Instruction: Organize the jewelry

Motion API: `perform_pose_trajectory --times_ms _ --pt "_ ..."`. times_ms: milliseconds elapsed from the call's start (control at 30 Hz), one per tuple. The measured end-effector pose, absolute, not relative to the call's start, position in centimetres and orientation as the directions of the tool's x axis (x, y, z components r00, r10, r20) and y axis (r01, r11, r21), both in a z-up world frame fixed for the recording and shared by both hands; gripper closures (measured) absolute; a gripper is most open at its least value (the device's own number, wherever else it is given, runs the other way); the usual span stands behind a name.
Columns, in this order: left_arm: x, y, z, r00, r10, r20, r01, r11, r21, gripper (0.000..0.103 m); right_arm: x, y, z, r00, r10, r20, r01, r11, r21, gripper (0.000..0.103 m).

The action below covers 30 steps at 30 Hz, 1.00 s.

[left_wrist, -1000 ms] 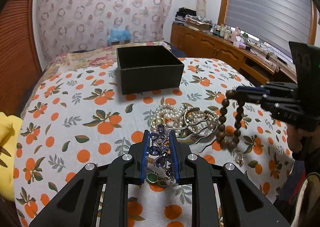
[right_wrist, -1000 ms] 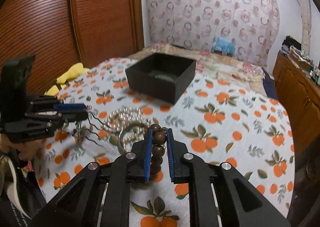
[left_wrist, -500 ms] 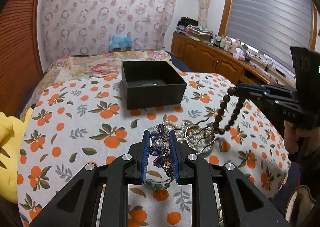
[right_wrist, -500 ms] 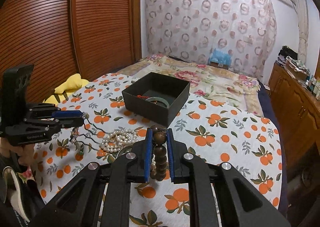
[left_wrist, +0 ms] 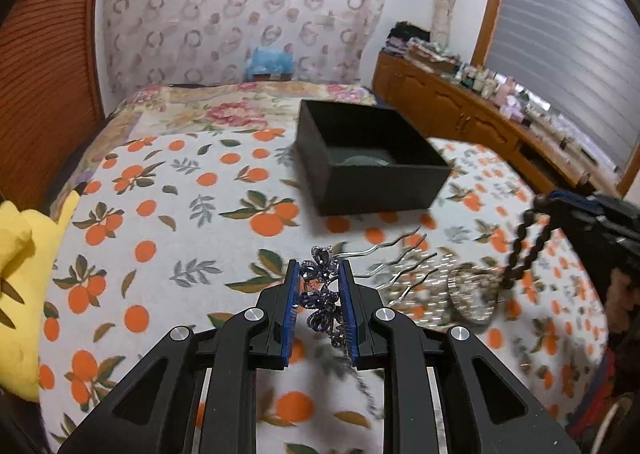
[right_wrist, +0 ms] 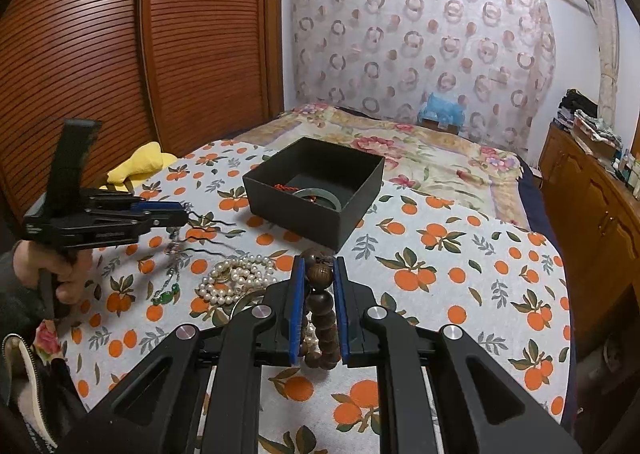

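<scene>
- Our left gripper (left_wrist: 319,279) clamps a purple jewelled hair comb (left_wrist: 320,294), lifted above the orange-print bedspread (left_wrist: 160,214).
- Our right gripper (right_wrist: 319,278) pinches a brown wooden bead bracelet (right_wrist: 322,306), which hangs clear.
- Pearl necklaces (right_wrist: 236,278) lie below; the open black box (right_wrist: 316,190) sits beyond, a green bangle (right_wrist: 320,196) inside.

- I see an orange-print bedspread (right_wrist: 460,254) covering the bed.
- A yellow cushion (right_wrist: 136,164) lies at its edge, near the wooden slatted doors (right_wrist: 120,46).
- A patterned curtain (right_wrist: 420,42) hangs behind; a wooden cabinet (right_wrist: 592,206) stands at the right.
</scene>
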State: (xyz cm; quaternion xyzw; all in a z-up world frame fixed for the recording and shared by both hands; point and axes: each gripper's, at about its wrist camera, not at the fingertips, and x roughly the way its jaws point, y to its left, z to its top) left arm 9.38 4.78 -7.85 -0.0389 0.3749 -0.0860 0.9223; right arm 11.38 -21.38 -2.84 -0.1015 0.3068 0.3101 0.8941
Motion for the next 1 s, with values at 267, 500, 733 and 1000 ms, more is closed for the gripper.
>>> perform_pose_trajectory --times_ms 267,500,733,1000 --pt "10.5 6.2 -8.6 0.705 -0.089 -0.703 0.086 0.995 -0.04 0.085 11.4 -21.4 -3.2 0.615 0.491 -0.616 -0.617 0.787 0.011 0.087" --pt "10.1 7.3 -7.9 0.731 -0.075 -0.678 0.069 0.997 -0.037 0.085 11.4 -21.0 -3.5 0.588 0.513 -0.625 -0.636 0.771 0.035 0.087" --pt "9.0 6.2 -5.7 0.761 -0.126 -0.636 0.112 0.992 -0.063 0.085 11.6 -19.7 -5.3 0.543 0.513 -0.665 -0.656 0.753 0.045 0.086" --pt "7.4 3.9 -2.0 0.796 -0.218 -0.564 0.189 0.976 -0.11 0.085 11.5 -19.4 -5.6 0.535 0.554 -0.638 -0.655 0.749 0.1 0.068"
